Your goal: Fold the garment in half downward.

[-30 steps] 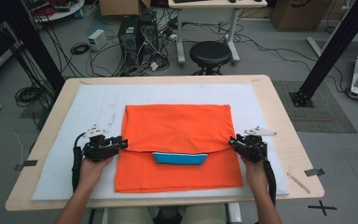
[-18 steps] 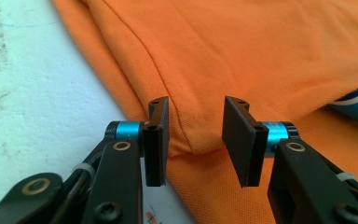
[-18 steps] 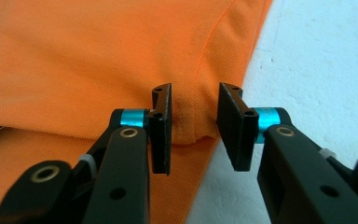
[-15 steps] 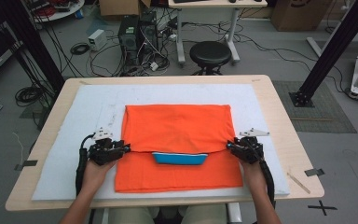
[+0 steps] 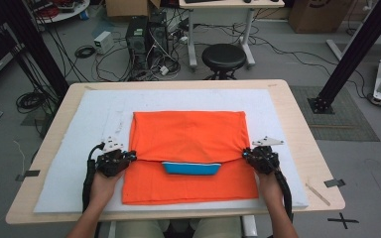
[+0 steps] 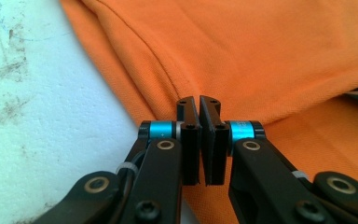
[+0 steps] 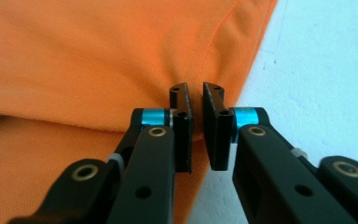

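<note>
An orange shirt (image 5: 188, 136) lies flat on the white mat, its top part folded down over the lower part. A blue collar (image 5: 191, 168) peeks out under the fold's edge. My left gripper (image 5: 129, 157) is at the fold's left end. Its jaws have just been closing and now pinch the orange cloth (image 6: 261, 56) between the left gripper's (image 6: 199, 105) pads. My right gripper (image 5: 246, 153) is at the fold's right end. Its jaws have also just been closing, and the right gripper (image 7: 195, 93) is shut on a bunch of the shirt's edge (image 7: 98, 56).
The white mat (image 5: 94, 114) covers most of the wooden table (image 5: 307, 129). Bare mat lies on either side of the shirt. Beyond the far edge stand a black stool (image 5: 223, 55) and computer cases (image 5: 146, 34) among floor cables.
Both pairs of jaws have closed onto the ends of the shirt's fold. The hands have hardly shifted, and the shirt lies as before.
</note>
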`<state>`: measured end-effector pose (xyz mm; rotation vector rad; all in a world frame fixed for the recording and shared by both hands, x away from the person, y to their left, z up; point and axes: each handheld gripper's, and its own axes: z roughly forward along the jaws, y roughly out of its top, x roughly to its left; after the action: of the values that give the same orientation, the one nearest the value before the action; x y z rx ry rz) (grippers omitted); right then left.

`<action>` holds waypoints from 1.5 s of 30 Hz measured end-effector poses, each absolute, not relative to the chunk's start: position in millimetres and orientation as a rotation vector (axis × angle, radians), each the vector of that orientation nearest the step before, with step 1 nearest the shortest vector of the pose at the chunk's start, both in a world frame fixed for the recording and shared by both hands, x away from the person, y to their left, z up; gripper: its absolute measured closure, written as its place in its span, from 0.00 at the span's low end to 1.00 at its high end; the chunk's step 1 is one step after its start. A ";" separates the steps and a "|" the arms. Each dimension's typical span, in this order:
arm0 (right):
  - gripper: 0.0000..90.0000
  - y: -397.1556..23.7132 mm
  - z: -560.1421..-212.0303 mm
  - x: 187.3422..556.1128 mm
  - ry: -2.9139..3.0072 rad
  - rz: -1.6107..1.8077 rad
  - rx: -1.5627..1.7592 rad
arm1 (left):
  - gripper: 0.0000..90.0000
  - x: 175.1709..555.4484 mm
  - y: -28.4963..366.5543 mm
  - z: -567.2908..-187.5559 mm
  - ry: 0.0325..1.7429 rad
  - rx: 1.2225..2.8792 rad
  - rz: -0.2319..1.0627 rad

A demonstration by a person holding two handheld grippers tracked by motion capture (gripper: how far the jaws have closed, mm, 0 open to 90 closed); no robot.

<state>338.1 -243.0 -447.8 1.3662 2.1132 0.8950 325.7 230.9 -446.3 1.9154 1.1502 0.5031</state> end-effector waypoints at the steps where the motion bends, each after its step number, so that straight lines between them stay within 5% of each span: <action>1: 0.95 -243.4 -446.7 337.6 2.112 0.906 1.363 | 0.97 325.3 232.5 -444.6 1.142 1.910 0.500; 6: 0.98 -244.2 -445.6 336.3 2.117 0.925 1.365 | 0.97 323.2 237.0 -439.2 1.123 1.865 0.481; 11: 0.78 -246.3 -445.0 335.0 2.117 0.969 1.405 | 0.97 322.5 239.7 -438.0 1.116 1.844 0.439; 19: 0.99 -235.5 -445.1 333.6 2.151 0.871 1.302 | 0.97 322.0 241.8 -435.7 1.106 1.823 0.416; 45: 0.99 -251.6 -402.1 288.1 2.078 1.070 1.252 | 0.97 289.0 263.2 -407.6 1.011 1.721 0.268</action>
<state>288.1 -251.6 -402.1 1.2518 2.0784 1.0702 289.0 263.2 -407.6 1.7213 1.0111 0.2679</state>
